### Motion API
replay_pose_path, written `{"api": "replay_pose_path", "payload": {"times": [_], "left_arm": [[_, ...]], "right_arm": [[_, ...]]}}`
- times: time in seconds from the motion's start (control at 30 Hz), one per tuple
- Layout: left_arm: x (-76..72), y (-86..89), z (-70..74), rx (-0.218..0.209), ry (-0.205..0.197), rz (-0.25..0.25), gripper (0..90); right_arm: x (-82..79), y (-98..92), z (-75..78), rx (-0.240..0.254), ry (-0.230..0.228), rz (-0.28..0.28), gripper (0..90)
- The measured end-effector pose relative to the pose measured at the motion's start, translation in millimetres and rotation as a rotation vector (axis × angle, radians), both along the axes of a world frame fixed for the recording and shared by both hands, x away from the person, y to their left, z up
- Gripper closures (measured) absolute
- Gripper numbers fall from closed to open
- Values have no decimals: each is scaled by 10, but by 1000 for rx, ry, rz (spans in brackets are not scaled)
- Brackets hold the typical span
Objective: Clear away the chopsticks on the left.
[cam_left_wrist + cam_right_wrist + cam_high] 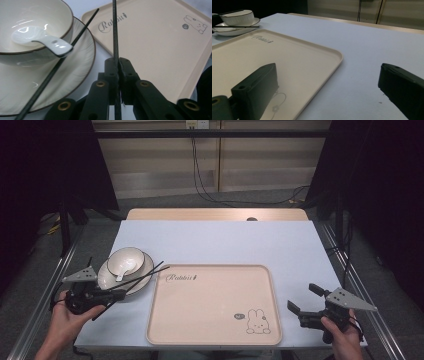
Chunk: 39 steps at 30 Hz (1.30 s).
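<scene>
My left gripper (119,294) (117,61) is at the table's left side, shut on one thin black chopstick (159,271) (114,30) that points out over the corner of the beige tray (215,305) (155,45). A second black chopstick (156,266) (62,61) lies slanted across the white plate (142,276) (82,55). On that plate stands a white bowl (125,260) (30,15) with a white spoon (123,269) (42,40) in it. My right gripper (301,296) (327,75) is held open beside the tray's right edge, nothing between its jaws.
The tray (287,57) has a rabbit drawing (257,321) near its front right corner and nothing on it. In the right gripper view the bowl (238,17) and plate (234,31) sit far off at the upper left. Pale table surface (225,240) stretches behind the tray.
</scene>
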State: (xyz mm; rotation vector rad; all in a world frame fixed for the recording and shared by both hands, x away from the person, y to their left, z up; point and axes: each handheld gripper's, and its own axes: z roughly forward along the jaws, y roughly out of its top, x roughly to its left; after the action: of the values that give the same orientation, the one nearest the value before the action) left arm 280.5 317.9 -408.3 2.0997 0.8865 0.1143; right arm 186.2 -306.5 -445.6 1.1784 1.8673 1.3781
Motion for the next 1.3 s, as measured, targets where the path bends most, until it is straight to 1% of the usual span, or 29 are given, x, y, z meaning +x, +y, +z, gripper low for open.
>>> {"api": "replay_pose_path", "payload": {"times": [0.03,0.07,0.13,0.2,0.23,0.3,0.33,0.37,0.43,0.5,0.53,0.57,0.6,0.63,0.67,0.73,0.77,0.87,0.9,0.93,0.97,1.0,1.07,1.1,1.13,1.17,1.23,1.27,1.3], "left_arm": [[0,0,0,0,0,0,858],[-54,-56,1,-10,7,-4,858],[-88,-95,3,-23,13,4,858],[-115,-129,7,-25,14,9,858],[-157,-168,12,-43,23,19,858],[-185,-196,19,-39,23,23,857],[-234,-241,26,-51,32,40,857],[-262,-271,36,-44,29,43,857],[-309,-329,50,-35,29,66,858],[-333,-360,61,-33,25,70,858],[-375,-421,75,-35,30,93,858],[-375,-421,75,-35,30,93,859],[-417,-501,83,-31,32,109,858],[-434,-535,88,-30,34,125,859],[-444,-562,90,-39,43,130,859],[-465,-638,86,-43,44,162,859],[-465,-638,86,-43,44,162,859],[-470,-808,69,-64,71,193,858],[-461,-862,54,-74,83,214,858],[-461,-862,54,-74,83,214,858],[-419,-946,13,-71,93,241,858],[-385,-982,-18,-78,103,266,858],[-328,-1028,-75,-86,137,301,858],[-328,-1028,-75,-86,137,301,858],[-283,-1064,-129,-71,150,329,858],[-283,-1064,-129,-71,150,329,858],[-242,-1093,-213,-73,175,361,858],[-231,-1095,-241,-73,175,367,858],[-222,-1099,-258,-69,188,364,858]], "right_arm": [[0,0,0,0,0,0,22],[-1,2,0,-1,-1,1,22],[-2,2,1,-1,-1,1,22],[-4,2,1,1,-2,1,22],[-7,0,2,1,-3,2,22],[-7,2,3,1,-3,-1,22],[-8,4,2,1,-3,-1,22],[-7,6,2,-1,-2,-3,22],[-4,11,1,2,0,2,22],[-3,14,3,1,-1,2,22],[-2,15,3,-1,-2,2,22],[-2,15,3,-1,-2,2,22],[1,18,3,-1,-2,4,22],[1,20,2,-1,-2,6,22],[2,20,2,-2,-2,5,22],[4,20,2,-4,-3,10,22],[4,20,2,-4,-3,10,22],[10,31,3,-2,0,13,22],[11,32,3,-3,-1,14,22],[12,32,3,-6,-3,15,22],[9,36,5,-4,-4,18,22],[9,36,6,-6,-5,17,22],[8,34,5,-7,-5,17,23],[9,32,4,-6,-5,18,22],[10,31,4,-4,-4,19,22],[10,31,4,-4,-4,19,22],[12,30,2,-6,-4,18,22],[12,31,3,-7,-3,21,23],[11,34,3,-6,-2,24,22]]}}
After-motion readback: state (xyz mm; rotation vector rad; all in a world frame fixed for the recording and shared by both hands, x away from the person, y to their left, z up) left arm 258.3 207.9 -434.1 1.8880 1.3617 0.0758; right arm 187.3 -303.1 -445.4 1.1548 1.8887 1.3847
